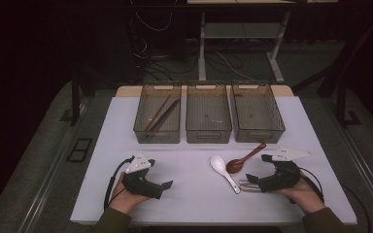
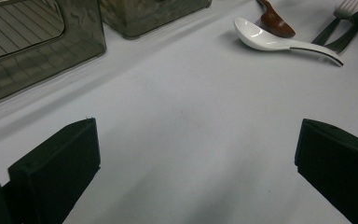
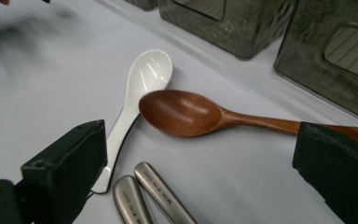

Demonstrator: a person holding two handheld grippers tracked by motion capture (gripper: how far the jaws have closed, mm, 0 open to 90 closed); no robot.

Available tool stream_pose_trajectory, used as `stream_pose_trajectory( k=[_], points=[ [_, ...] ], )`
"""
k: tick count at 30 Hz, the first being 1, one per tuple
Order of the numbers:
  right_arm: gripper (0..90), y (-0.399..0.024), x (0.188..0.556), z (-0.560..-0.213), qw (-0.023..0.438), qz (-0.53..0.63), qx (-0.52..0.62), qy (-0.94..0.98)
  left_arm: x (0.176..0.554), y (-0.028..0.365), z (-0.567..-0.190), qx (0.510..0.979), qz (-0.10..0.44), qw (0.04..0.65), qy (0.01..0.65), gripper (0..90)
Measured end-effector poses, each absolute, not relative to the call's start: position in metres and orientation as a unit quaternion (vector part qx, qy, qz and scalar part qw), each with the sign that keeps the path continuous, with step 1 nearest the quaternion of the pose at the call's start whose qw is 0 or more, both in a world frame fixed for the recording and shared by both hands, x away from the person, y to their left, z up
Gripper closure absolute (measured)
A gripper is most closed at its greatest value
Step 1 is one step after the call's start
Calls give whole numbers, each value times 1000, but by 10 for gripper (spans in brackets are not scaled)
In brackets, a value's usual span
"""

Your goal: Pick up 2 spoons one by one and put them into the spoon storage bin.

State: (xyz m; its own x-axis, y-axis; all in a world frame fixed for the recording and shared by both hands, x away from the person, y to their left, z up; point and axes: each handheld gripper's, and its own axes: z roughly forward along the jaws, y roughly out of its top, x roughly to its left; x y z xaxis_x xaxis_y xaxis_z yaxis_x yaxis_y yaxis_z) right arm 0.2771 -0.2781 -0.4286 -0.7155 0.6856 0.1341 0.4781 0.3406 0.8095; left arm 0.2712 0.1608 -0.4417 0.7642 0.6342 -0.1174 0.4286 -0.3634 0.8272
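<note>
A white ceramic spoon [image 1: 222, 168] lies on the white table [image 1: 189, 199], its bowl touching a brown wooden spoon [image 1: 243, 160]. Two metal utensils [image 1: 246, 185] lie side by side just in front of them. My right gripper [image 1: 251, 180] rests over the metal handles [image 3: 144, 196], open and holding nothing; the wooden spoon [image 3: 182, 112] and the white spoon [image 3: 144, 79] lie just beyond its jaws. My left gripper [image 1: 167, 185] rests at the front left, open over bare table [image 2: 191, 116]. From there the white spoon [image 2: 279, 41], the wooden spoon [image 2: 275, 21] and a fork [image 2: 346, 8] lie far off.
Three translucent grey bins stand in a row at the back: the left bin [image 1: 157, 133] holds brown chopsticks [image 1: 161, 115], while the middle bin [image 1: 208, 132] and the right bin [image 1: 258, 133] look bare. A person's hands hold both grippers near the front edge.
</note>
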Motion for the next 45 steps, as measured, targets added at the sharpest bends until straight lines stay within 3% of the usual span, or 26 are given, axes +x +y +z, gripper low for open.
stream_pose_trajectory(
  k=[3,5,15,22,27,45],
  points=[
    [30,-277,280,-426,112,447,360,811,272,160,-441,817,111,463,325,0],
    [147,-277,283,-423,115,441,362,813,272,159,-440,816,111,465,324,0],
    [458,-272,313,-416,124,434,374,810,273,159,-440,816,111,464,325,0],
    [739,-264,338,-419,121,422,382,814,274,160,-440,816,109,463,330,0],
    [878,-260,352,-425,118,398,378,828,275,160,-441,815,106,462,332,0],
    [896,-260,363,-445,97,343,380,854,275,160,-444,819,103,461,326,0]
  ],
)
